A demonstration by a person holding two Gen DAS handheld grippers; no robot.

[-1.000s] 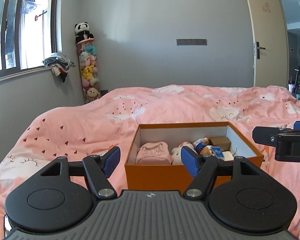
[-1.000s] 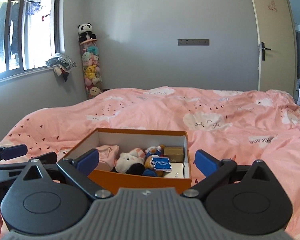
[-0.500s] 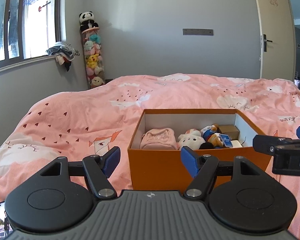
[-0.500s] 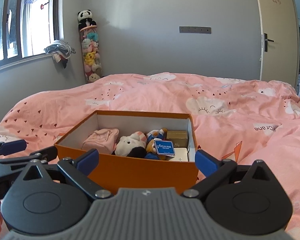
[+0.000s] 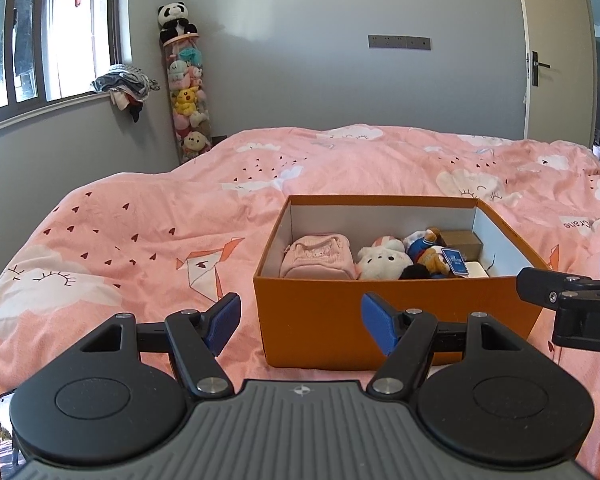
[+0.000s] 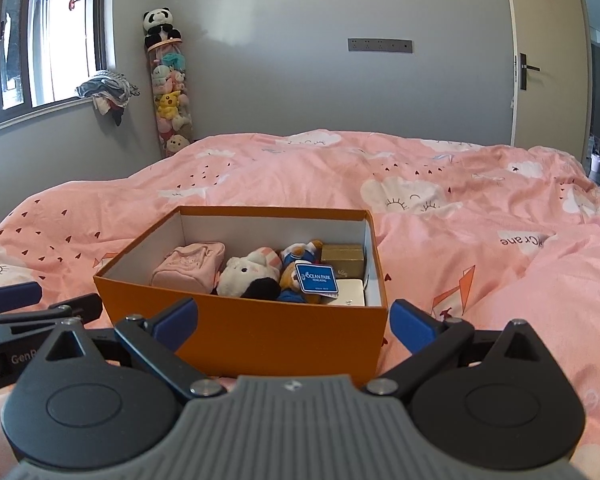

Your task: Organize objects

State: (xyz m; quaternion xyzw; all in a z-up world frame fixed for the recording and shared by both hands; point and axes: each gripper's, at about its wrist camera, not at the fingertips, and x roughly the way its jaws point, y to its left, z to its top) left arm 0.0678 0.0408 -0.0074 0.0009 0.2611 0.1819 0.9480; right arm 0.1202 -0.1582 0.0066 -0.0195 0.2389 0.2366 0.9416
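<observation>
An open orange box (image 5: pixel 332 320) (image 6: pixel 276 336) sits on the pink bed. It holds a pink pouch (image 5: pixel 318 256) (image 6: pixel 190 266), a white plush (image 5: pixel 380 264) (image 6: pixel 252 272), an orange and blue plush with a blue tag (image 5: pixel 432 256) (image 6: pixel 304 272), a gold box (image 6: pixel 342 258) and a white box (image 6: pixel 350 296). My left gripper (image 5: pixel 300 324) is open and empty in front of the box's left part. My right gripper (image 6: pixel 294 324) is open and empty, its fingers spread about as wide as the box's near wall. Each gripper shows at the edge of the other's view.
The pink patterned duvet (image 5: pixel 140 240) covers the whole bed. A tall clear tube of plush toys with a panda on top (image 5: pixel 184 88) stands in the far corner. A window with clothes on its sill (image 5: pixel 120 88) is on the left, a door (image 5: pixel 556 52) on the right.
Both cameras have risen and tilted down, so the box sits lower in view and more of its inside shows. Both grippers stay open and empty.
</observation>
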